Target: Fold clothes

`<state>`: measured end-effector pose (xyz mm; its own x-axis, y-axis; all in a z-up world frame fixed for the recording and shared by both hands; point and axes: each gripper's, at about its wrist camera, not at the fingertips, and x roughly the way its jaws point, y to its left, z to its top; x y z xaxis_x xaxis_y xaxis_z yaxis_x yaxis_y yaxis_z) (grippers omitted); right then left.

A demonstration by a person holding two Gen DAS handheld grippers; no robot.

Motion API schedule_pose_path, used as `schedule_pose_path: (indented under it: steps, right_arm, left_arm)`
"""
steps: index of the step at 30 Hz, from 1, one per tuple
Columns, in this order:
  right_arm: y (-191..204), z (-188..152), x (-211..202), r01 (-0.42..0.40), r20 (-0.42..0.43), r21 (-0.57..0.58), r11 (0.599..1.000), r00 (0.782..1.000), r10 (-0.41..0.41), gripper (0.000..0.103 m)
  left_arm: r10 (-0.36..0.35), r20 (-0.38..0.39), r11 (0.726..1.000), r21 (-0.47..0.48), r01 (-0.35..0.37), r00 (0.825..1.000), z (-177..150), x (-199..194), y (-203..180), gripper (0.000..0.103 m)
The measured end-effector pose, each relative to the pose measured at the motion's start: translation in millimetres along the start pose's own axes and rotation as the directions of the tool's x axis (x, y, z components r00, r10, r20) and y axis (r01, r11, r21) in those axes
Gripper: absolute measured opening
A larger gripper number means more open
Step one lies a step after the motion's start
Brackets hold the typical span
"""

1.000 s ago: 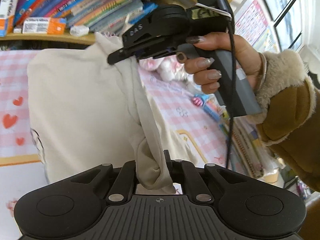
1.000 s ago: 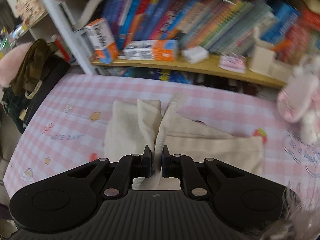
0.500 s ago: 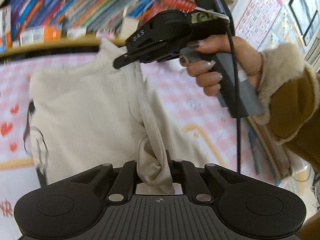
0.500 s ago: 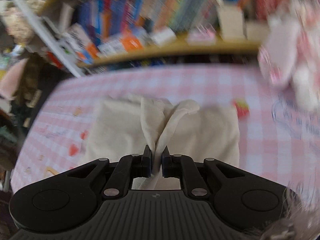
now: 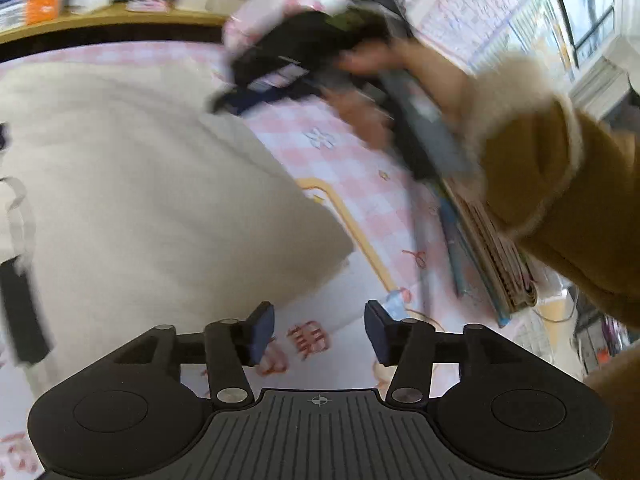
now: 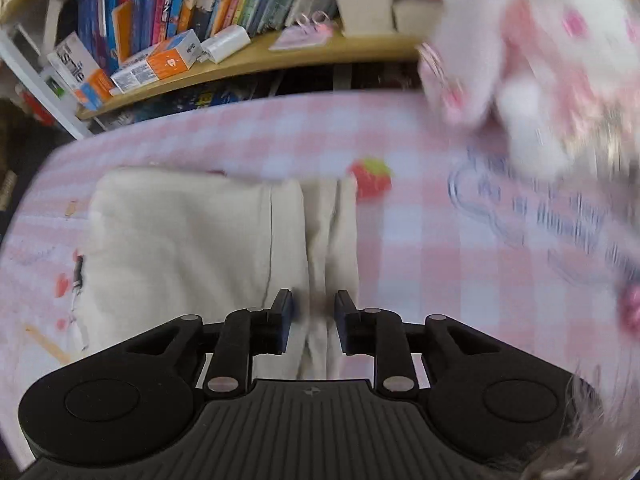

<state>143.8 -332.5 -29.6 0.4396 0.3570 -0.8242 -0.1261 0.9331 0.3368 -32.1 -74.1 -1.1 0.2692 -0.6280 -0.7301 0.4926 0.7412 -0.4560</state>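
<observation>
Cream garment, folded into a broad flat block, lies on the pink checked tabletop and fills the left half of the left wrist view. Its near right edge slants down toward the left gripper, whose jaws stand wide apart with nothing between them, just off the cloth's lower corner. Bare checked cloth runs along that slanted edge out to a stack of notebooks at the tabletop's right side. The right wrist view shows the garment's far edge short of the bookshelf, with open checks beyond and to the right, up to a blurred pink plush toy. The right gripper has its jaws apart, straddling a narrow folded strip at the garment's right edge. Only the left wrist view shows the right hand, blurred, above the garment's far corner.
</observation>
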Motion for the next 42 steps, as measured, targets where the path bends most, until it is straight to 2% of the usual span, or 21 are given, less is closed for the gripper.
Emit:
schedule_pose_path:
  steps: [3, 7, 9, 12, 14, 17, 20, 22, 24, 25, 26, 27, 31, 33, 34, 35, 36, 37, 39, 42]
  right_arm:
    - [-7, -29, -27, -0.041, 0.009, 0.001, 0.999, 0.999, 0.041, 0.028]
    - [-10, -76, -57, -0.059, -0.009, -0.027, 0.998, 0.998, 0.059, 0.030]
    - [-6, -99, -68, -0.067, -0.022, -0.026, 0.997, 0.998, 0.066, 0.030]
    - [-1, -121, -75, -0.053, -0.030, -0.032, 0.998, 0.998, 0.052, 0.029]
    - [3, -132, -77, -0.040, -0.034, -0.039, 0.998, 0.999, 0.039, 0.006]
    - [9, -134, -95, -0.048, 0.028, -0.056, 0.997, 0.998, 0.050, 0.005]
    - [2, -136, -107, -0.040, 0.081, 0.003, 0.999, 0.996, 0.040, 0.005]
    - [-4, -140, -98, 0.009, 0.053, 0.026, 1.000, 0.999, -0.011, 0.005]
    - [-4, -144, -89, 0.088, 0.016, 0.016, 0.996, 0.996, -0.089, 0.011]
    - [-3, -145, -88, 0.104, 0.016, 0.007, 0.995, 0.994, -0.104, 0.021]
    - [-1, -146, -92, 0.090, 0.035, 0.005, 0.996, 0.995, -0.090, 0.038]
    - [1, -146, -96, 0.070, 0.058, 0.004, 0.998, 0.996, -0.070, 0.043]
    - [9, -143, -102, 0.035, 0.116, -0.006, 0.999, 0.993, -0.034, 0.045]
    - [13, -144, -94, 0.044, 0.093, -0.023, 0.999, 0.995, -0.041, 0.042]
    - [14, -145, -88, 0.062, 0.067, -0.034, 0.997, 0.996, -0.060, 0.035]
    - [15, -146, -82, 0.080, 0.041, -0.045, 0.996, 0.996, -0.078, 0.023]
    - [16, -147, -76, 0.098, 0.016, -0.057, 0.994, 0.995, -0.097, 0.013]
    - [15, -148, -75, 0.100, 0.012, -0.058, 0.993, 0.995, -0.100, 0.006]
    - [14, -149, -77, 0.097, 0.014, -0.057, 0.994, 0.995, -0.097, 0.005]
    - [14, -149, -107, -0.066, 0.091, -0.033, 0.997, 0.993, 0.069, 0.005]
  left_arm:
    - [0.102, 0.054, 0.988, -0.124, -0.095, 0.993, -11, -27, 34, 0.050]
    - [0.241, 0.071, 0.941, -0.262, -0.215, 0.968, -31, -50, 71, 0.050]
    - [0.270, 0.068, 0.924, -0.300, -0.238, 0.961, -34, -55, 81, 0.050]
    - [0.281, 0.062, 0.907, -0.343, -0.244, 0.958, -36, -52, 90, 0.050]
    - [0.279, 0.058, 0.902, -0.357, -0.241, 0.958, -37, -46, 96, 0.049]
    - [0.277, 0.057, 0.902, -0.360, -0.239, 0.959, -35, -45, 99, 0.049]
    - [0.271, 0.062, 0.901, -0.367, -0.230, 0.961, -36, -44, 101, 0.049]
    - [0.269, 0.065, 0.901, -0.369, -0.227, 0.961, -37, -44, 102, 0.049]
    - [0.267, 0.063, 0.901, -0.370, -0.226, 0.962, -36, -44, 102, 0.049]
    - [0.266, 0.064, 0.900, -0.375, -0.224, 0.962, -37, -44, 103, 0.049]
    - [0.265, 0.065, 0.898, -0.380, -0.222, 0.962, -36, -44, 103, 0.049]
    - [0.263, 0.066, 0.897, -0.384, -0.219, 0.963, -36, -44, 103, 0.049]
    - [0.254, 0.061, 0.890, -0.404, -0.209, 0.965, -34, -44, 106, 0.047]
    - [0.249, 0.061, 0.886, -0.417, -0.202, 0.967, -33, -43, 108, 0.046]
    - [0.246, 0.061, 0.884, -0.423, -0.198, 0.967, -32, -43, 109, 0.046]
    - [0.246, 0.058, 0.883, -0.425, -0.199, 0.968, -32, -42, 110, 0.042]
    - [0.246, 0.055, 0.883, -0.425, -0.200, 0.968, -32, -41, 110, 0.033]
    - [0.247, 0.054, 0.882, -0.426, -0.201, 0.968, -32, -42, 111, 0.012]
    - [0.249, 0.053, 0.880, -0.429, -0.203, 0.967, -34, -43, 112, 0.006]
    - [0.258, 0.085, 0.875, -0.442, -0.196, 0.962, -34, -55, 111, 0.006]
